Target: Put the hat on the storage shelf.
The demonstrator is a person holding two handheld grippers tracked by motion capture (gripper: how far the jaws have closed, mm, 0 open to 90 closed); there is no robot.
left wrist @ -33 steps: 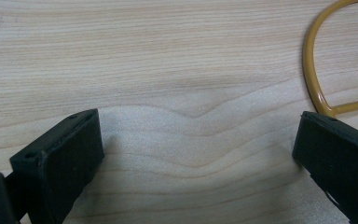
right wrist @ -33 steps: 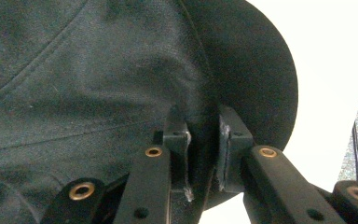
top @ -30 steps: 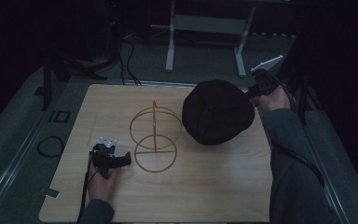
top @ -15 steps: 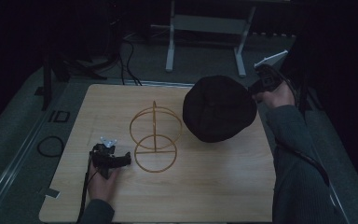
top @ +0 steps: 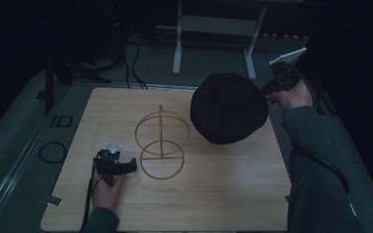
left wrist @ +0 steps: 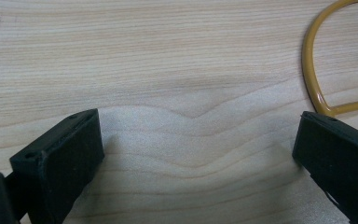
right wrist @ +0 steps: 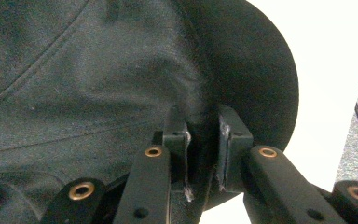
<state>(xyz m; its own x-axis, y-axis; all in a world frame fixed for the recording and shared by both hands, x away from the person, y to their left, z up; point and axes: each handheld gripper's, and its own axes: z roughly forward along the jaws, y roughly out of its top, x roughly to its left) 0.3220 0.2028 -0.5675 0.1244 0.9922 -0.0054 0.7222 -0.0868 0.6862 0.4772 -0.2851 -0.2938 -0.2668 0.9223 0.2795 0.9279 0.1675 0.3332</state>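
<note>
Black cloth, one cap, and it hangs in the air over the far right part of the table, tilted, its crown facing the high camera. The right gripper has it by the edge: in the right gripper view the two black jaws are pinched narrow on a fold of the cap's fabric, with the brim curving away above them. The right hand sits just past the table's right edge, sleeve running down to the bottom of the high view.

To the cap's left stands one yellow wire stand, upright near the middle of the table: I count two rings, one flat on the wood and one standing above it, with a straight post through them. The cap is apart from it, not touching.

Down at the near left, the left gripper rests low on the wood, held by the left hand. Its jaws stand wide apart with nothing between them but bare wood grain, and the stand's base ring curves just beside the right-side jaw in the left gripper view.

Beyond the table, one white metal frame stands on the grey floor, and one dark cable loop lies left of the table.
</note>
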